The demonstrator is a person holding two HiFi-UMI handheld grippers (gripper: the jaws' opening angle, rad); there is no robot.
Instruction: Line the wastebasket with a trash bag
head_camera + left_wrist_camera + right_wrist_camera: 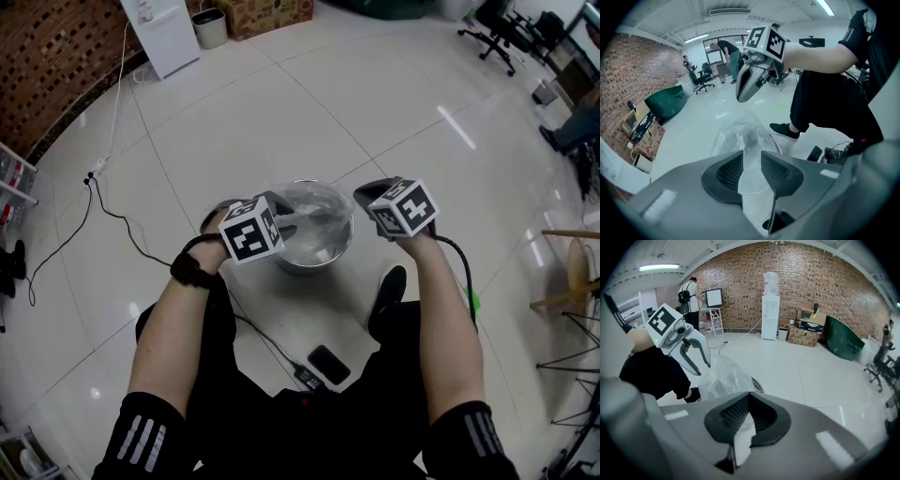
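1. bag point(317, 217): clear thin film, crinkled, with glossy highlights; it is bunched over and inside the mouth of the bin point(302, 264), and metal and floor show through it
2. bin: small, round, shiny metal wall, upright on the white tiled floor point(234, 122), just ahead of the person's knees and between the two forearms
3. left gripper point(292, 218): over the bin's left side, pointing steeply down; jaws a narrow gap apart, a wad of bag film fills that gap and the pads press on it from both sides
4. right gripper point(365, 194): at the bin's right edge, also angled down; jaws together, tips meeting, a thin strip of bag film pinched between the pads
5. in both gripper views the film rises from the bin as a puffed, wrinkled peak toward the jaws; a stretch of metal rim shows bare beside it
6. black shoe point(387, 300) just right of the bin; black cable point(112, 217) runs across the floor on the left
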